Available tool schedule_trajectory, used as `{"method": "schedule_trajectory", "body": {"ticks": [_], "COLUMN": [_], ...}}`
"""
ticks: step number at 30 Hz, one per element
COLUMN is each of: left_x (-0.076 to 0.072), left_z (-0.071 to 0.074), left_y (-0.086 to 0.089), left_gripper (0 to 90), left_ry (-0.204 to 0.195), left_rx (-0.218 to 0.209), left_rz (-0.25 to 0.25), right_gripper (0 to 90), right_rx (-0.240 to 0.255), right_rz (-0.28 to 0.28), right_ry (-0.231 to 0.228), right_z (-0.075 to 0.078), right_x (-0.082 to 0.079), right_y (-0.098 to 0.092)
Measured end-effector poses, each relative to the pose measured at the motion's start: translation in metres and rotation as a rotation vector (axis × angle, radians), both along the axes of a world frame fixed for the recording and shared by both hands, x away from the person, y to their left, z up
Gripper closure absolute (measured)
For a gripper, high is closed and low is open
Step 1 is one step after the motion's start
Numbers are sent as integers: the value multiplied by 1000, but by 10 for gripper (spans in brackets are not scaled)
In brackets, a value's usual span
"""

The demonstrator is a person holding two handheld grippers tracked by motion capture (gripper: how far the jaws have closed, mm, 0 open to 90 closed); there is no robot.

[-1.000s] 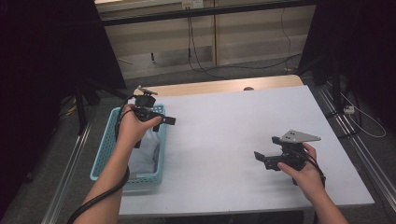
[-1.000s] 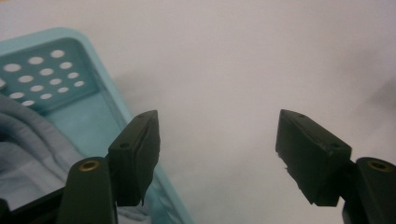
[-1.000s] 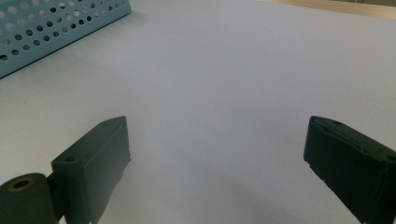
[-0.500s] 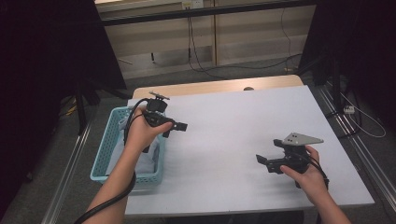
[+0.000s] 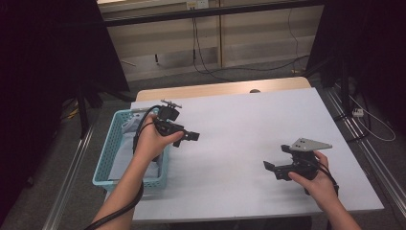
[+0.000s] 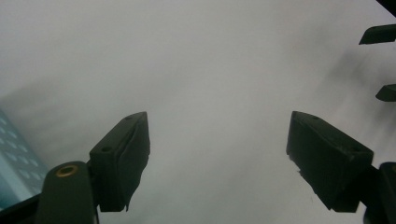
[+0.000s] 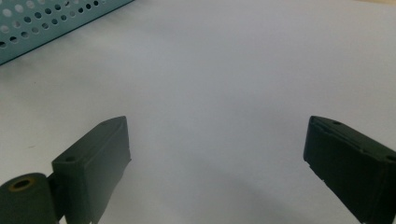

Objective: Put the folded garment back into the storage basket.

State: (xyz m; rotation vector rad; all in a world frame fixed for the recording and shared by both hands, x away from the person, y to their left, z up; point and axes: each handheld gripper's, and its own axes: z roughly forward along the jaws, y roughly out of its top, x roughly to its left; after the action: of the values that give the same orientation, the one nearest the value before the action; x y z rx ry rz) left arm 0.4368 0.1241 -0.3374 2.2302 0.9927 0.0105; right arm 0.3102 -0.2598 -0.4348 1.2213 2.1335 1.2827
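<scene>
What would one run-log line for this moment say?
left gripper: jaws just opening, empty, beside perforated teal plastic basket | right gripper: open, empty | white table

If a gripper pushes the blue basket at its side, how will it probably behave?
The blue basket has thin perforated walls, so it is probably light and would slide on the smooth table. It sits near the table's left edge, so a leftward push may tip it off.

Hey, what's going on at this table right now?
A person holds a gripper in each hand over a white table. The left gripper is beside a light blue basket at the table's left edge; its jaws have just been opening and nothing is between them. Pale cloth or paper lies in the basket. The right gripper is low over the table near the right, open and empty.
</scene>
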Motion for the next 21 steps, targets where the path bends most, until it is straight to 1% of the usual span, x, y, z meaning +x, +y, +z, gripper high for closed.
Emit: {"method": "schedule_trajectory", "body": {"ticks": [3,5,8,12,13,15,17,21], "left_x": [-4,-6,-9,-14,-15,-17,-20,-25], "left_z": [-1,-2,-4,-8,-9,-11,-13,-17], "left_y": [-3,-5,-8,-11,-12,-14,-15,-18], "left_gripper": [212,209,203,197,195,194,190,187], "left_ry": [-4,-2,-5,-3,-2,2,-1,-1], "left_rx": [0,-4,6,-11,-5,-7,-2,-16], "left_rz": [-18,-21,-42,-45,-56,-58,-76,-74], "right_gripper": [66,66,66,66,66,66,66,66], "right_rx": [-2,-4,-3,4,4,1,3,13], "right_rz": [2,2,4,6,8,7,8,11], "right_ry": [4,5,3,1,1,1,3,16], "right_z": [0,0,0,1,1,1,1,-1], "right_x": [-1,-3,-5,-9,-10,-12,-14,-17], "right_y": [0,-1,-3,-5,-5,-6,-8,-10]}}
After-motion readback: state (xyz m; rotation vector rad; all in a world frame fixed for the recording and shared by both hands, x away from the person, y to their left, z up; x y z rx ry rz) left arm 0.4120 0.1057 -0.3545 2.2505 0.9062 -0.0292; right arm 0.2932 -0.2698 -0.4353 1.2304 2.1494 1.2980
